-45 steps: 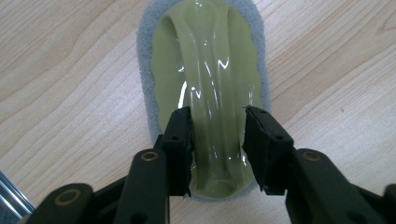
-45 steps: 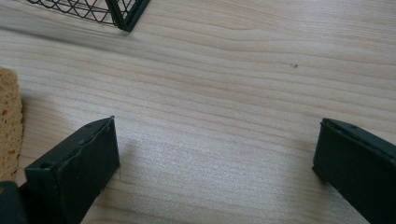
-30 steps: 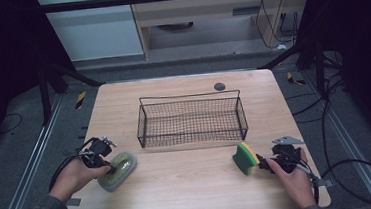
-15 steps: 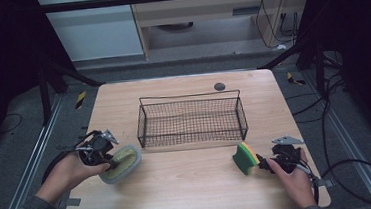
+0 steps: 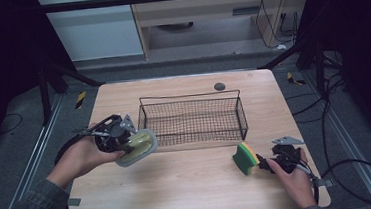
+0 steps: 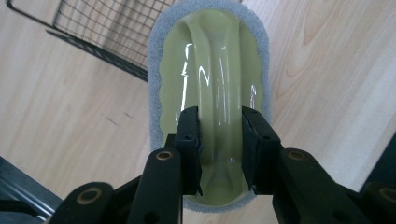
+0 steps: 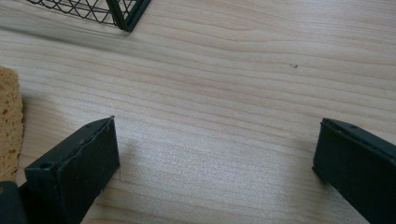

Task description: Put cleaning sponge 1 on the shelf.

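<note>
Left gripper (image 6: 219, 140), jaws closed on the raised ridge of a pale green scrubber (image 6: 210, 74) with a grey foam rim, held clear of the wooden table (image 5: 190, 184) just beside the near-left corner of the black wire basket (image 5: 193, 118). Seen from above at about 9 o'clock on the tabletop, same left gripper (image 5: 121, 139) in a hand (image 5: 80, 158), sleeve trailing toward 7 o'clock, scrubber (image 5: 136, 147) tilted toward the basket. Right gripper (image 7: 215, 154), jaws spread wide over bare wood, gripping nothing; edge of a yellow sponge (image 7: 9, 121) just outside its left jaw. From above, right gripper (image 5: 263, 164) at about 4 o'clock, low on the table, the green-and-yellow sponge (image 5: 245, 158) standing on edge right at its tip. Small dark disc (image 5: 219, 86) at 12 o'clock, beyond the basket.
</note>
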The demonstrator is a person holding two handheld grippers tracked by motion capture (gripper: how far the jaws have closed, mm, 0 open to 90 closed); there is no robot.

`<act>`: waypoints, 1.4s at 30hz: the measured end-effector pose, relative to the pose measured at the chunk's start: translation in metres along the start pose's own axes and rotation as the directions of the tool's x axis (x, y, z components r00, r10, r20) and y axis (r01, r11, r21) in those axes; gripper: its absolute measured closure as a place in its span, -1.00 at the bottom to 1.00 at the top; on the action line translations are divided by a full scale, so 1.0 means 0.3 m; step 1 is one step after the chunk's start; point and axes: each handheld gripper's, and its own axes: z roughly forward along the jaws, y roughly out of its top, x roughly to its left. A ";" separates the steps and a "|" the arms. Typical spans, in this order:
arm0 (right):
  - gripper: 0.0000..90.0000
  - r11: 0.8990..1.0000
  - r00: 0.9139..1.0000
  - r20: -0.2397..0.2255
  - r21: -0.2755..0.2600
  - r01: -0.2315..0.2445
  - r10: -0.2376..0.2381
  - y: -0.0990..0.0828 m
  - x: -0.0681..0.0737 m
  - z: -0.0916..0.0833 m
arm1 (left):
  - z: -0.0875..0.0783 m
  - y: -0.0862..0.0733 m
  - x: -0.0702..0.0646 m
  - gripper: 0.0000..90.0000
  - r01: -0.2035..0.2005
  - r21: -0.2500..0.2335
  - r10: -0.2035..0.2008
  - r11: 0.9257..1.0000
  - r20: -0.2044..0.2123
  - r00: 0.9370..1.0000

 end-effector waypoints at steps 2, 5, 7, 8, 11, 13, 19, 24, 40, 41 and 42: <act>-0.99 1.000 1.000 0.000 0.000 -0.001 0.001 0.000 0.000 0.000 | 0.001 0.022 0.006 0.55 -0.017 -0.005 0.017 1.000 -0.010 1.000; -0.99 1.000 1.000 -0.001 -0.004 -0.001 0.001 -0.001 0.000 0.001 | 0.009 0.053 0.019 0.56 -0.041 -0.008 0.041 0.999 -0.023 0.999; -0.99 1.000 1.000 0.004 -0.010 0.005 -0.005 -0.002 0.000 0.002 | 0.016 0.071 0.032 0.55 -0.053 -0.009 0.052 0.999 -0.025 0.998; -0.99 1.000 1.000 0.003 -0.012 0.002 -0.002 -0.002 0.000 0.002 | 0.016 0.071 0.032 0.56 -0.053 -0.009 0.052 0.999 -0.025 0.998; -0.99 1.000 1.000 0.003 -0.012 0.002 -0.002 -0.002 0.000 0.002 | 0.021 0.109 0.057 0.56 -0.084 -0.008 0.084 0.996 -0.039 0.996; -0.99 1.000 1.000 0.003 -0.012 0.006 -0.006 -0.003 -0.001 0.002 | 0.017 0.133 0.071 0.56 -0.096 -0.018 0.095 0.995 -0.054 0.994; -0.99 1.000 1.000 0.001 -0.014 0.002 -0.002 -0.003 0.000 0.002 | -0.003 0.189 0.084 0.56 -0.136 -0.026 0.132 0.990 -0.101 0.986; -0.99 1.000 1.000 0.003 -0.013 0.000 0.000 -0.003 0.001 0.002 | 0.005 0.246 0.102 0.56 -0.163 -0.021 0.158 0.986 -0.158 0.975; -0.99 1.000 1.000 0.003 -0.012 0.005 -0.005 -0.002 0.000 0.002 | 0.046 0.317 0.143 0.56 -0.274 -0.020 0.261 0.962 -0.239 0.935; -0.99 1.000 1.000 0.003 -0.011 0.006 -0.006 -0.002 -0.001 0.002 | 0.048 0.320 0.146 0.56 -0.277 -0.020 0.264 0.961 -0.241 0.934; -0.99 1.000 1.000 0.002 -0.010 0.007 -0.007 -0.001 -0.001 0.002 | 0.050 0.324 0.149 0.56 -0.282 -0.020 0.268 0.959 -0.246 0.931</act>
